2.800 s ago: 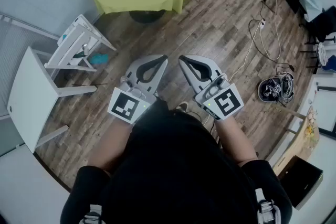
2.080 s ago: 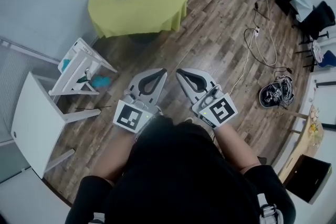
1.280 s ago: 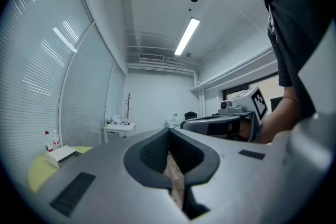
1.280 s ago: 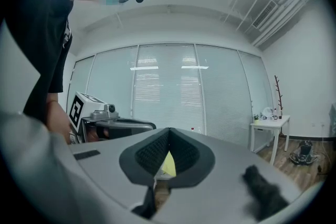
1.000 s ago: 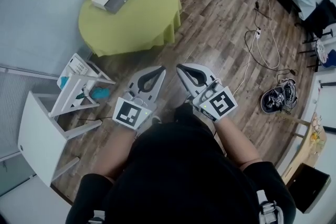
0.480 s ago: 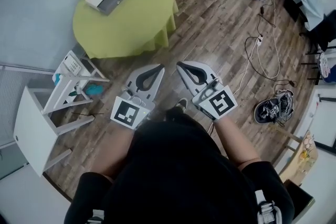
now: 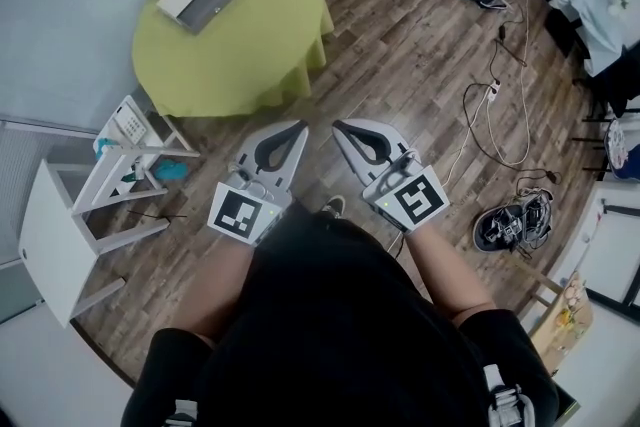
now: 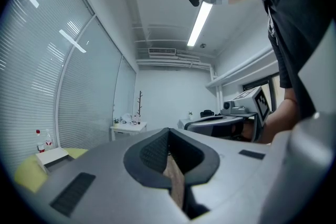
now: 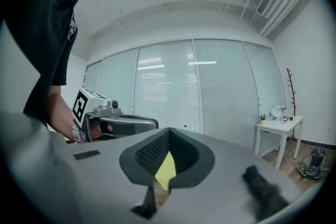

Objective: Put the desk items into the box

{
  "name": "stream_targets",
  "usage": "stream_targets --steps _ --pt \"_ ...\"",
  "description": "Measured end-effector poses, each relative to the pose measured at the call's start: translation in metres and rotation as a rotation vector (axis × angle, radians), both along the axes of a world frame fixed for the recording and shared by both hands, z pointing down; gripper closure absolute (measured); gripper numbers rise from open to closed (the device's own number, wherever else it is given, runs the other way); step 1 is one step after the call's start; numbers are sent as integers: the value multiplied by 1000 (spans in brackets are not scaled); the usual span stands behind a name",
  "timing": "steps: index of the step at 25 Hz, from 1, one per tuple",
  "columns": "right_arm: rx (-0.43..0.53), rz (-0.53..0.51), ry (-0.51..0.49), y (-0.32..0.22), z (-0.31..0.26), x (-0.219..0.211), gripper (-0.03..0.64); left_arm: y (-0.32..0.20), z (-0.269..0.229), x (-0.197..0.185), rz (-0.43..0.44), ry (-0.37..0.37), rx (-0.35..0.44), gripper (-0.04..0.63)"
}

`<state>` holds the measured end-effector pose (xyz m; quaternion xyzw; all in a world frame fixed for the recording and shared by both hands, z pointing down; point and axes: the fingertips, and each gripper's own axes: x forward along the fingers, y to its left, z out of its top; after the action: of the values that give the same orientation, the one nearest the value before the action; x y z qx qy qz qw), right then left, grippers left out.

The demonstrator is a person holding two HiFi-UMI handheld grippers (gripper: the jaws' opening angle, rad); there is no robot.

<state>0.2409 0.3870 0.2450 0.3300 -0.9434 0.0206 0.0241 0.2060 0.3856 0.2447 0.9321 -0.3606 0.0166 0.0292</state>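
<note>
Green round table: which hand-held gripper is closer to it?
Left. The left hand-held gripper sits just short of the green table, which lies ahead and to its left. The right hand-held gripper is beside the left one, farther from the table.

Matt, smooth yellow-green tablecloth (image 7: 240,45); grained wood-plank floor (image 7: 410,45), low sheen.

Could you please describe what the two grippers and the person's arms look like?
The left gripper and right gripper are light grey, wedge-shaped shells with black ribbed pads lining a teardrop hollow. Each carries a white cube printed with black square markers at its rear. The person wears a black short-sleeved top; the forearms are bare.
</note>
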Motion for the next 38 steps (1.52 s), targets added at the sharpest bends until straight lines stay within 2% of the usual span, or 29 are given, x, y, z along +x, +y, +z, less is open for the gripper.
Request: stream_targets --steps 9,16,28,32,38 --pt "-6 -6 9 -45 8 3 601 -49 9 8 11 29 4 583" --pt "-1 8 16 -113 6 2 601 -113 12 9 37 39 -1 583" --pt "-4 15 23 -232 3 -36 601 -232 16 -29 50 22 -20 583" --pt "3 16 25 -263 1 -50 601 -263 18 -40 58 38 -15 583" --pt "-32 15 89 -295 11 -55 601 -297 19 -48 62 32 -14 583"
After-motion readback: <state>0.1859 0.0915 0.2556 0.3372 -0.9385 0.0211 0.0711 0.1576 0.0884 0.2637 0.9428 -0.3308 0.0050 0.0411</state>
